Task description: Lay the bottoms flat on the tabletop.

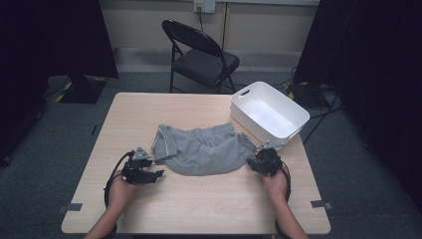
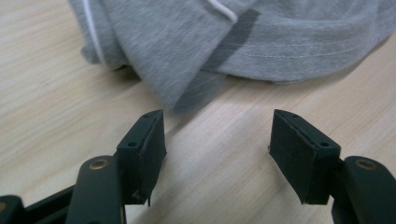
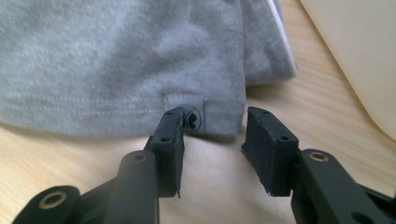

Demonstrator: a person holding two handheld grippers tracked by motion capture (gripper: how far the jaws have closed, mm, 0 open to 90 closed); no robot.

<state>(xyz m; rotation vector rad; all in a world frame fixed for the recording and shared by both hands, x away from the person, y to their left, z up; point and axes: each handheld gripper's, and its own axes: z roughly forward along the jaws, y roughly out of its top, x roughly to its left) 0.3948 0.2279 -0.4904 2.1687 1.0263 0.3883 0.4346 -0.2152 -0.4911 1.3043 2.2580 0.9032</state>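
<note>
I am looking down at grey shorts (image 1: 204, 149) lying crumpled at the centre of the high view on a wooden table (image 1: 199, 209). A white bin (image 1: 268, 115) is sitting at the upper right, its near corner just beside the shorts. I am holding the left gripper (image 1: 158, 174) at the lower left, near the garment's left edge but apart from it; in the left gripper view its jaws are standing wide over bare wood, the cloth just beyond them. The right gripper (image 1: 250, 165) is sitting at the hem on the right; in the right gripper view its jaws are parted narrowly, empty, their tips reaching a small grey label (image 3: 187, 112).
</note>
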